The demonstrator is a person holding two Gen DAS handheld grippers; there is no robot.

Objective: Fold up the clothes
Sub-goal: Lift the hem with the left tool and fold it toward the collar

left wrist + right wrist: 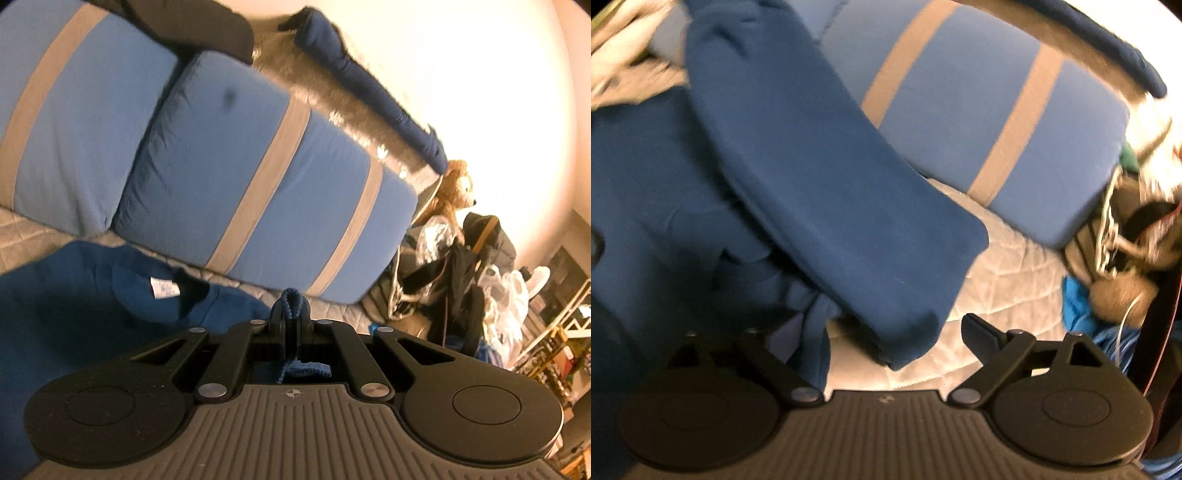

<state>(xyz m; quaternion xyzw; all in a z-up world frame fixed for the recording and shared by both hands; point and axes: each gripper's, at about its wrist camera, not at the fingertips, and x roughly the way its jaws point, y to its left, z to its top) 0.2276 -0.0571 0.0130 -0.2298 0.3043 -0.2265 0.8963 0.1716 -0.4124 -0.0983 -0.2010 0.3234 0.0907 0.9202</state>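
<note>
Sweatshirt (66, 295) hem pinched in left tool (291, 310), right tool (897, 332) spread, sleeve (827, 192) edge between.

We see two light-blue cushions with grey stripes (266, 177) lying side by side on a pale quilted bed cover (1008, 266). Beyond them a brown teddy bear (456, 184) sits beside crumpled plastic bags (506, 291) and dark clothing (461, 280) heaped together.

One blue garment (812, 184), two striped pillows (258, 192), one teddy bear (456, 188).
</note>
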